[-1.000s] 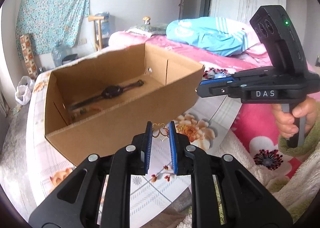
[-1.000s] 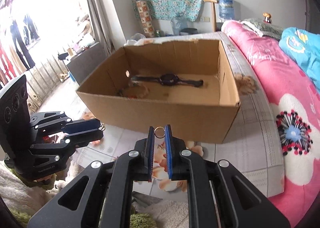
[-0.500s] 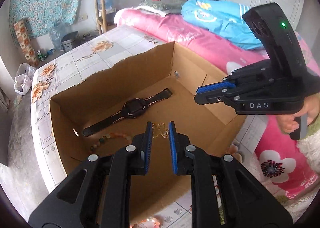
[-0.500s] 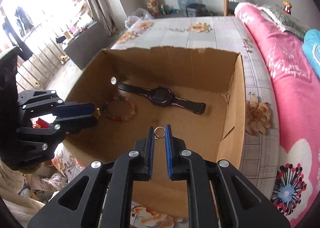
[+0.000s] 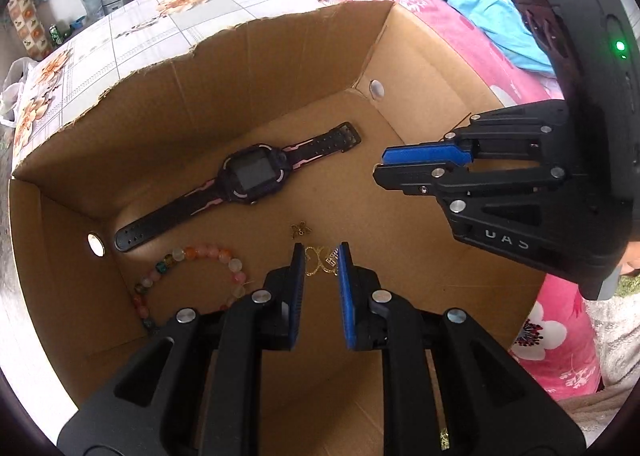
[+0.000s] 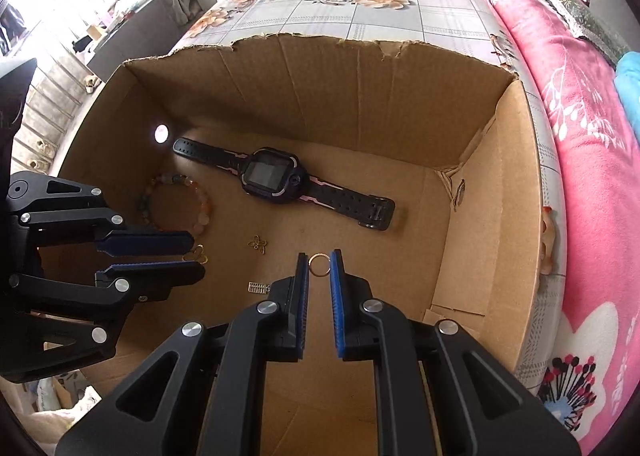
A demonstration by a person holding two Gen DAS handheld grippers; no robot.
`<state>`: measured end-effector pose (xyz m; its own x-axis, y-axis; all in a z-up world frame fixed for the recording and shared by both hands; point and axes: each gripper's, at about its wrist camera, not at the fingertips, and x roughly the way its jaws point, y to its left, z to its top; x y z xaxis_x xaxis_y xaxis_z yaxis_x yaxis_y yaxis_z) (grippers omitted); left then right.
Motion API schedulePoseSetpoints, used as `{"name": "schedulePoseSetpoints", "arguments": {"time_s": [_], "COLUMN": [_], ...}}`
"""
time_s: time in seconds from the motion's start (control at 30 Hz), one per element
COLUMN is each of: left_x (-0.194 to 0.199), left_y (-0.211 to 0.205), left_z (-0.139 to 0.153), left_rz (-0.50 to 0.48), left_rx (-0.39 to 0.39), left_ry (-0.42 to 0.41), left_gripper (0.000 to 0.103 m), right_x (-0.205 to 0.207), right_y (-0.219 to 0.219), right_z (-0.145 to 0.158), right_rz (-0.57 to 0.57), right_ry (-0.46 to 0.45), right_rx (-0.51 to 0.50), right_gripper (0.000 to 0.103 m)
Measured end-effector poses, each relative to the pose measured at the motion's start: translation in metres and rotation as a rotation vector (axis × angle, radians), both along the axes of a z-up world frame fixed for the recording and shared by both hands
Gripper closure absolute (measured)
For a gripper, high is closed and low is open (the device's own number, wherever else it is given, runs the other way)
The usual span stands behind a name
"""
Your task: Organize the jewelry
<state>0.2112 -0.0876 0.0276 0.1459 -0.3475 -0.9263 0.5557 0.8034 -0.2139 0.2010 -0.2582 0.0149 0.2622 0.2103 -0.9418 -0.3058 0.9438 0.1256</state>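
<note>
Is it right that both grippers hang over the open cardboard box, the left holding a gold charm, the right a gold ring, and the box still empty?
Not quite: the cardboard box is not empty. The right wrist view shows a black watch, a bead bracelet and a small gold charm on its floor. The rest holds: the left gripper holds a gold charm, the right gripper a gold ring.

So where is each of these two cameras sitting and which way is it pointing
Left wrist: sits on the left gripper, looking steeply down into the brown cardboard box; its own fingers pinch a gold butterfly charm, and the right gripper shows at the right.
Right wrist: sits on the right gripper, also looking down into the box; its fingers hold a small gold ring, with the left gripper at the left.
Shared: black smartwatch, pastel beaded bracelet.
</note>
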Motion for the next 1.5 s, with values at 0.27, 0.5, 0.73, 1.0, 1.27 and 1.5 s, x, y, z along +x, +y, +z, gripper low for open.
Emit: {"name": "schedulePoseSetpoints", "arguments": {"time_s": [0.27, 0.5, 0.73, 1.0, 1.27, 1.5], "left_x": [0.007, 0.010, -0.011, -0.103, -0.190, -0.196], "left_y": [0.008, 0.012, 0.019, 0.050, 0.055, 0.030], "left_z": [-0.001, -0.001, 0.033, 0.101, 0.072, 0.000], "left_rz": [0.031, 0.045, 0.048, 0.032, -0.005, 0.057], "left_rx": [0.010, 0.001, -0.086, -0.278, -0.408, -0.323], "left_ry": [0.009, -0.005, -0.148, -0.482, -0.538, -0.440], "left_gripper": [0.082, 0.082, 0.079, 0.053, 0.045, 0.045], "right_x": [-0.002, -0.002, -0.017, -0.105, -0.193, -0.203], "right_y": [-0.001, -0.004, -0.015, -0.044, -0.051, -0.059], "right_z": [0.003, 0.007, 0.034, 0.097, 0.074, -0.011], "right_rz": [-0.001, -0.011, -0.013, 0.017, 0.040, -0.138], "right_ry": [-0.021, -0.040, -0.153, -0.379, -0.397, -0.234], "right_rx": [-0.011, 0.005, 0.107, 0.315, 0.375, 0.304], "right_gripper": [0.091, 0.091, 0.091, 0.071, 0.066, 0.066]}}
